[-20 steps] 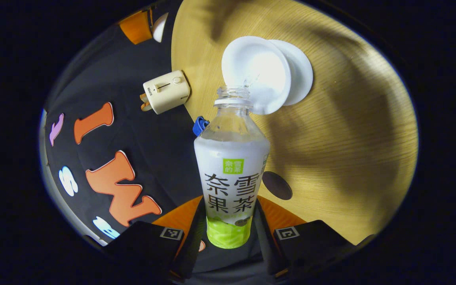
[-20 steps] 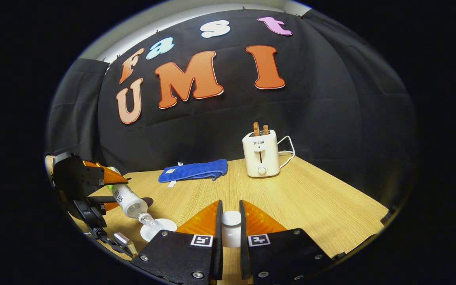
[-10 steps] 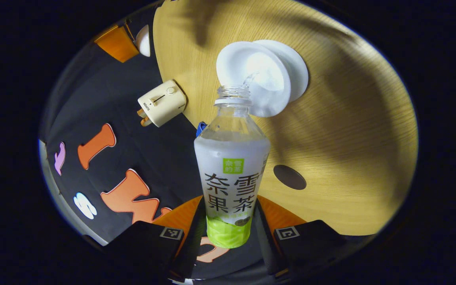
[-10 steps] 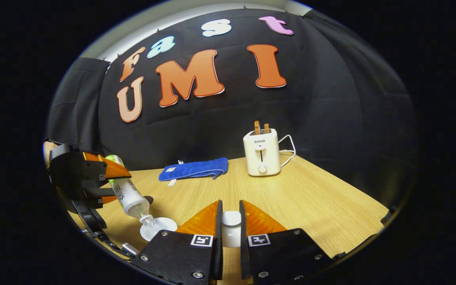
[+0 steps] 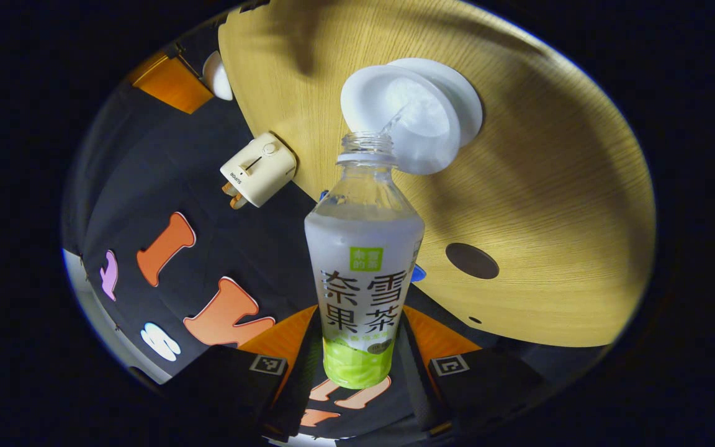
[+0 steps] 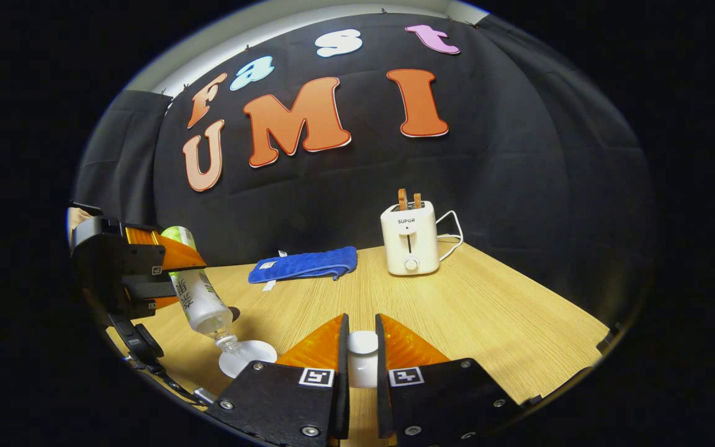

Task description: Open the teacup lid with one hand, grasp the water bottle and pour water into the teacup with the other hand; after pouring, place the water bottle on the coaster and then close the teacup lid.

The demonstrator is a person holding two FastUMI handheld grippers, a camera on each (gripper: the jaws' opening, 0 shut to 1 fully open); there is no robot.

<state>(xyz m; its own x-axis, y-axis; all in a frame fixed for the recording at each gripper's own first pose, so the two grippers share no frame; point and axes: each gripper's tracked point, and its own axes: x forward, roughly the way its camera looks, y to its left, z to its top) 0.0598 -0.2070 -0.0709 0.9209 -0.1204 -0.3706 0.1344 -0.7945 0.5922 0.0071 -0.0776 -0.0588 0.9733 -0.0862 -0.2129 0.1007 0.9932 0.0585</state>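
My left gripper (image 5: 360,323) is shut on a clear water bottle (image 5: 364,248) with a white and green label. The uncapped bottle is tipped mouth-down, and a thin stream of water runs into the white teacup (image 5: 404,121) on its saucer (image 5: 469,99). A dark round coaster (image 5: 472,261) lies on the table beside the bottle. My right gripper (image 6: 361,329) is shut on the white teacup lid (image 6: 362,357), held just above the table. The right gripper view has the left gripper (image 6: 174,279) at far left, tilting the bottle (image 6: 202,304) over the teacup (image 6: 247,360).
A cream toaster (image 6: 408,239) with its cord stands at the back of the wooden table (image 6: 488,323). A folded blue towel (image 6: 305,264) lies to its left near the wall. The toaster (image 5: 258,169) also appears in the left gripper view.
My left gripper has tipped the bottle steeper over the teacup, raising its base. Water keeps flowing. The right gripper holds still with the lid.
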